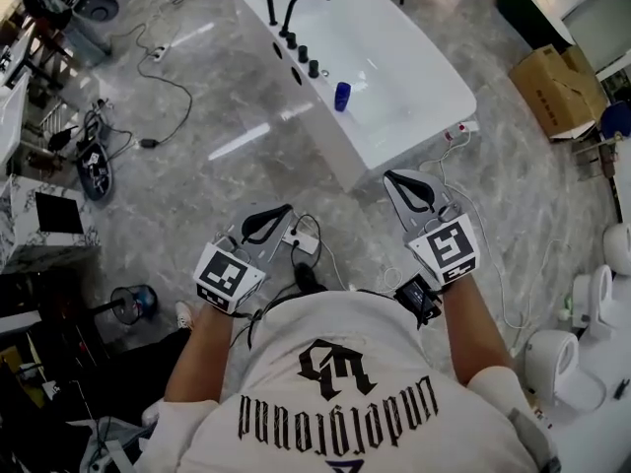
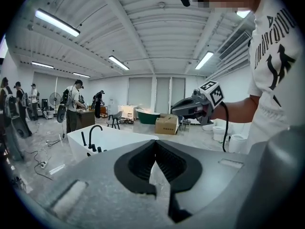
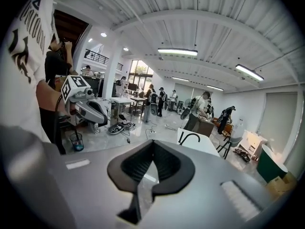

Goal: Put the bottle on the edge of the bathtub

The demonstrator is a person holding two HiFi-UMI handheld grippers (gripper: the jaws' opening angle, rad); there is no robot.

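A small blue bottle (image 1: 341, 96) stands upright on the near rim of the white bathtub (image 1: 414, 106), beside the black faucet (image 1: 296, 8) and its knobs. Both grippers hang close to my body, well short of the tub. My left gripper (image 1: 279, 211) is shut with nothing between its jaws; my right gripper (image 1: 399, 178) is shut and empty too. In the left gripper view the jaws (image 2: 155, 144) meet at the tips, with the tub (image 2: 109, 140) beyond and the right gripper (image 2: 178, 109) alongside. In the right gripper view the jaws (image 3: 153, 144) are closed, and the left gripper (image 3: 102, 116) shows at left.
Cables (image 1: 168, 77) and a white power strip (image 1: 306, 241) lie on the grey marble floor. A cardboard box (image 1: 552, 87) sits at the right, and toilets (image 1: 567, 363) stand at the lower right. A small bin (image 1: 133, 304) stands at the left. Several people work at tables in the background.
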